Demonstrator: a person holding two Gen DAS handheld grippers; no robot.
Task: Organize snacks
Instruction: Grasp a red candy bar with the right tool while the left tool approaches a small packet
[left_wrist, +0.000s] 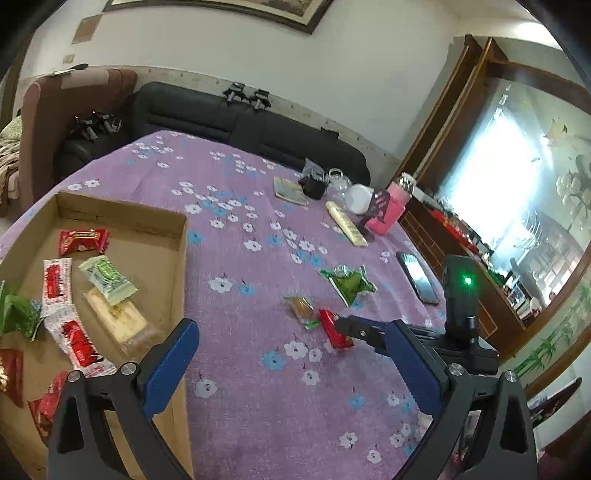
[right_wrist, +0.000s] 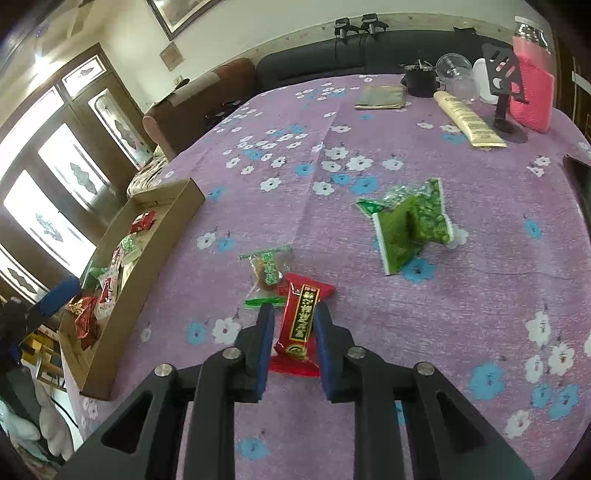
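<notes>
My right gripper (right_wrist: 293, 314) is shut on a red snack packet (right_wrist: 300, 321), which is held between the blue pads just above the purple flowered tablecloth (right_wrist: 424, 332); the packet also shows in the left wrist view (left_wrist: 334, 328). A clear-wrapped brown snack with green ends (right_wrist: 264, 275) lies just left of it. Green snack packets (right_wrist: 410, 225) lie further right. My left gripper (left_wrist: 291, 339) is open and empty, beside the cardboard box (left_wrist: 177, 266), which holds several red, white and green snack packets (left_wrist: 107, 278).
A phone (left_wrist: 419, 277) lies at the table's right edge. At the far end stand a cream tube (right_wrist: 469, 120), a pink bottle (right_wrist: 532, 88), a black stand (right_wrist: 504, 77), a glass jar (right_wrist: 456, 74) and a booklet (right_wrist: 382, 96). A black sofa (left_wrist: 221, 118) is behind.
</notes>
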